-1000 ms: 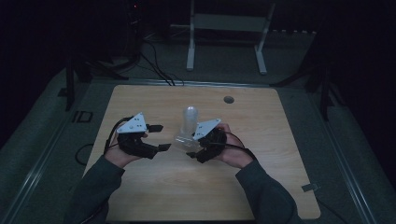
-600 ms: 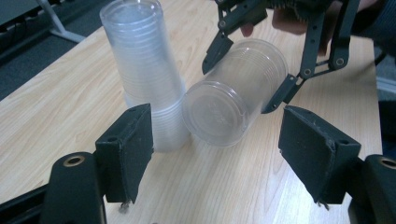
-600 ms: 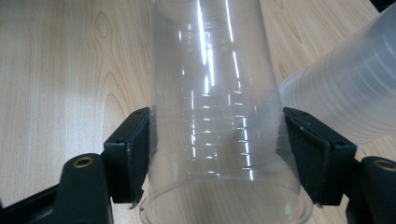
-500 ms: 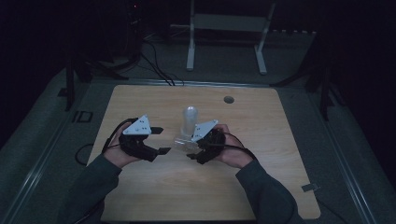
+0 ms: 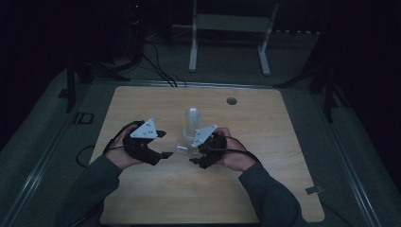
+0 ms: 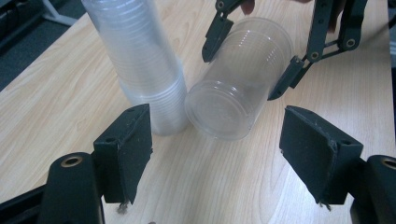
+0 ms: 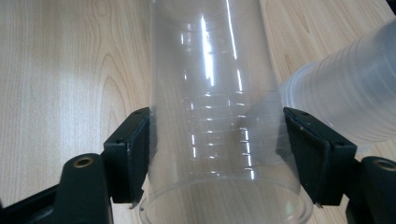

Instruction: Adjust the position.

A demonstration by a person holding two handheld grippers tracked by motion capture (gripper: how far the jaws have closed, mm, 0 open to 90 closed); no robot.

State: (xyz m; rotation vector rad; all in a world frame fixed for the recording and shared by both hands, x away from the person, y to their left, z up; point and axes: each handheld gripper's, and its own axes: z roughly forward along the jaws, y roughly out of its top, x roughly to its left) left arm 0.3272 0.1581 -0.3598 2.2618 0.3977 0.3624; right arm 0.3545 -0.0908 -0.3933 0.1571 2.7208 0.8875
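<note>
A single clear plastic cup [image 7: 219, 116] lies on its side in my right gripper [image 7: 217, 154], whose jaws press on both of its walls. Seen from above, this cup [image 5: 183, 147] sticks out leftward from the right gripper [image 5: 195, 153] just over the table [image 5: 265, 142]. In the left gripper view its closed bottom [image 6: 224, 109] faces me. My left gripper [image 6: 215, 158] stands open a short way from that bottom, with nothing in it; the high view has the left gripper [image 5: 163, 144] left of the cup. A stack of clear cups [image 5: 191, 124] stands upside down just behind.
A round cable hole [image 5: 231, 100] sits in the table's far right part. A white metal frame [image 5: 227, 28] and cables lie on the floor beyond the far edge. A small black bracket [image 5: 83, 117] hangs off the table's left side.
Both hands have drifted slightly toward each other, so the left gripper stands a little closer to the held cup. The stack has not moved.
</note>
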